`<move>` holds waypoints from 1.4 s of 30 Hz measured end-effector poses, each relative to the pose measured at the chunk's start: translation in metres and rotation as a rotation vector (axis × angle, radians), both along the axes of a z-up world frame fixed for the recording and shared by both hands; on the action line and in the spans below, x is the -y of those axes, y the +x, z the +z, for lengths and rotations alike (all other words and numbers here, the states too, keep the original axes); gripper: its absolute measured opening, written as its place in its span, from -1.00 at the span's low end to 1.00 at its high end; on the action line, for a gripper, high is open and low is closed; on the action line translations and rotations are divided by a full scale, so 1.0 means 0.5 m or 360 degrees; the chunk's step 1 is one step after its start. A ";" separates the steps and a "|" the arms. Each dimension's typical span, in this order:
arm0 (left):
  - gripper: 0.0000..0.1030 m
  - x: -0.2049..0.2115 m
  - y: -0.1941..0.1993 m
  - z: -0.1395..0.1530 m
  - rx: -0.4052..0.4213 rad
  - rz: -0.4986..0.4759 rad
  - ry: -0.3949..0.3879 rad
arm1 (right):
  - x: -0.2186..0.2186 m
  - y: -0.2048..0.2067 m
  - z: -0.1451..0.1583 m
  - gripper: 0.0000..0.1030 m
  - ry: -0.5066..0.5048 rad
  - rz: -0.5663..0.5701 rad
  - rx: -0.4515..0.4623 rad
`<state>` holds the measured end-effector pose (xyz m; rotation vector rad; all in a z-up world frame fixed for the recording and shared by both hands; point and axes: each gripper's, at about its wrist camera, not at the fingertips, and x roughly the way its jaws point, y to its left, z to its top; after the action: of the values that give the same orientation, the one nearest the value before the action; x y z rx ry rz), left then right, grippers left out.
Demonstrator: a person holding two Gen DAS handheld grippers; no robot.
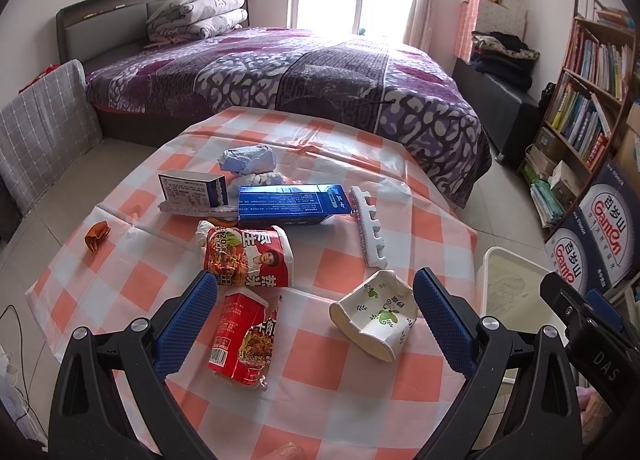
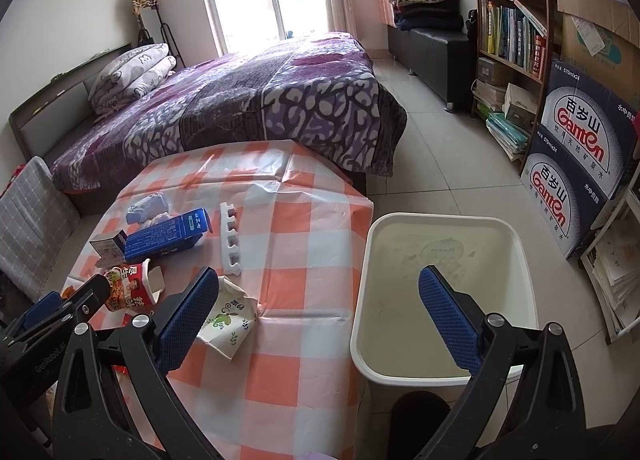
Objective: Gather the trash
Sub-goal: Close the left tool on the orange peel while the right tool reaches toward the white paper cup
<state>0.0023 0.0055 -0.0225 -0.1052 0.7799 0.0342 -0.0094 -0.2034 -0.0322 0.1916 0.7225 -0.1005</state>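
The left gripper (image 1: 316, 314) is held wide apart above the table (image 1: 320, 400), nothing grasped; the red wrapper (image 1: 240, 336) lies nearest. The crushed paper cup (image 2: 228, 320) is seen just beside the right gripper (image 2: 320, 318), likewise spread and empty. The white bin (image 2: 440, 292), seemingly empty, stands beside the table. A first pickup is judged next.

L cam over table (image 1: 360, 400) facing bed, R cam over bin (image 2: 440, 227), both share table
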 end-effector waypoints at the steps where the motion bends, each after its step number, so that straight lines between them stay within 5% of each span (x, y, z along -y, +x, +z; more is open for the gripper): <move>1: 0.86 -0.002 0.003 -0.001 -0.0017 0.0008 0.0006 | -0.004 -0.002 -0.003 0.87 0.0005 0.0001 -0.0009; 7: 0.85 -0.041 0.045 -0.029 -0.0240 0.0085 0.0061 | -0.029 -0.005 -0.032 0.87 0.0022 0.0022 -0.0096; 14: 0.85 -0.157 0.094 -0.060 -0.0504 0.0273 -0.0128 | -0.045 0.019 -0.044 0.87 0.0035 0.0067 -0.0258; 22: 0.87 -0.336 0.176 -0.069 -0.0584 0.0365 -0.0069 | -0.059 0.038 -0.064 0.87 0.0015 0.0121 -0.0390; 25: 0.87 -0.414 0.212 -0.108 -0.0686 0.0455 0.0069 | -0.062 0.050 -0.076 0.87 0.0031 0.0126 -0.0443; 30: 0.87 -0.550 0.227 -0.156 -0.0771 0.0607 0.0010 | -0.063 0.072 -0.107 0.87 0.0134 0.0113 -0.0573; 37: 0.84 -0.621 0.251 -0.207 -0.0818 0.0627 0.0008 | -0.046 0.095 -0.165 0.87 0.0361 0.0018 -0.0760; 42: 0.50 -0.623 0.272 -0.239 -0.0889 0.0603 -0.0016 | -0.056 0.100 -0.169 0.87 0.0357 0.0013 -0.0772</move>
<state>0.1381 0.3172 -0.1418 -0.2587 1.3090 0.4338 0.0404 -0.1755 -0.1166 0.3862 1.2194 -0.0578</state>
